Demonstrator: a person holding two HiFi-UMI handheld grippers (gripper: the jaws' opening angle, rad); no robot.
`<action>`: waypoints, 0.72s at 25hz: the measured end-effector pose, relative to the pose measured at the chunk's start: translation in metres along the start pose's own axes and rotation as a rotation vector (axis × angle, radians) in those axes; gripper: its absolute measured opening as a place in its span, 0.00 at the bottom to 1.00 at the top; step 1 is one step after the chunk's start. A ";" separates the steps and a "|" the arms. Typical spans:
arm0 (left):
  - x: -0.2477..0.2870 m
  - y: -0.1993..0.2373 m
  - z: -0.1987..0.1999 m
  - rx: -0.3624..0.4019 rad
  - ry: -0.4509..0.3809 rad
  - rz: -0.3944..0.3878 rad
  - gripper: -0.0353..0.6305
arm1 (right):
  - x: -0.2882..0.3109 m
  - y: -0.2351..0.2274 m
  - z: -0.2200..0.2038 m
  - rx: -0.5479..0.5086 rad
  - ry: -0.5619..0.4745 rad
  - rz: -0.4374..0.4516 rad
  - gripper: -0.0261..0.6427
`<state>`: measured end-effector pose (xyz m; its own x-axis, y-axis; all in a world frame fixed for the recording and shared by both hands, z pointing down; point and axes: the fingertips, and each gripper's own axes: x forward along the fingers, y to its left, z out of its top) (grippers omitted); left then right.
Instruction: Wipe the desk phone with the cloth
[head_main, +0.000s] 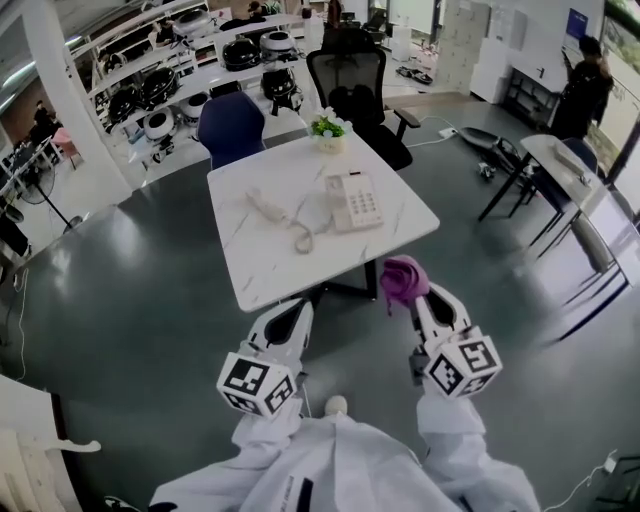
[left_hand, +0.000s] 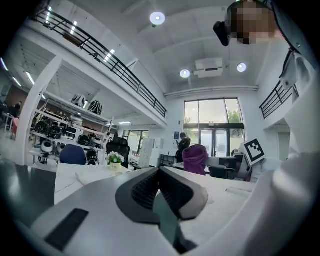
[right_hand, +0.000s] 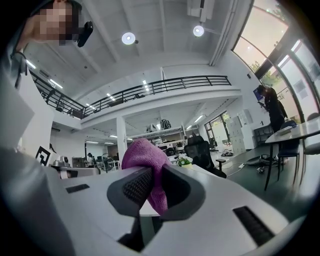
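In the head view, the desk phone (head_main: 353, 200) sits on the white table (head_main: 250, 270). Its handset (head_main: 268, 208) lies off the cradle to the left, and a curled cord runs between them. The right gripper (head_main: 406, 292) hangs off the table's near edge with a purple cloth (head_main: 402, 276) bunched at its tip. The cloth is well apart from the phone, which lies farther in and slightly left. The cloth covers the jaw tips here. The left gripper (head_main: 292, 310) hovers near the same edge.

In the left gripper view, the left gripper (left_hand: 159, 172) has its jaws pressed together with nothing between them. The cloth (left_hand: 195, 159) shows beyond, to the right. The gripper's body blocks most of the tabletop, so I cannot make out the phone, though a potted plant (left_hand: 115, 159) peeks over.

In the right gripper view, the right gripper (right_hand: 152, 187) is clenched on the cloth (right_hand: 142, 155). The cloth bulges above the pads and hangs between them. The phone is probably behind the cloth and is out of sight.
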<state>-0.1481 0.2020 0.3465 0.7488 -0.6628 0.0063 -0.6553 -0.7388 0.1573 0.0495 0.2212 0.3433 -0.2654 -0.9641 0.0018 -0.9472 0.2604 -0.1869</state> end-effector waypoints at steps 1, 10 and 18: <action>0.005 0.005 0.001 -0.001 -0.001 -0.005 0.05 | 0.007 -0.001 0.001 0.000 0.000 -0.001 0.09; 0.041 0.041 -0.005 -0.003 0.003 -0.012 0.05 | 0.047 -0.023 -0.002 0.068 -0.033 -0.010 0.09; 0.075 0.057 -0.014 -0.013 0.033 -0.025 0.05 | 0.070 -0.052 -0.003 0.087 -0.033 -0.039 0.09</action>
<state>-0.1278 0.1120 0.3696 0.7681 -0.6393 0.0351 -0.6349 -0.7534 0.1709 0.0796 0.1409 0.3559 -0.2215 -0.9749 -0.0213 -0.9372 0.2189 -0.2716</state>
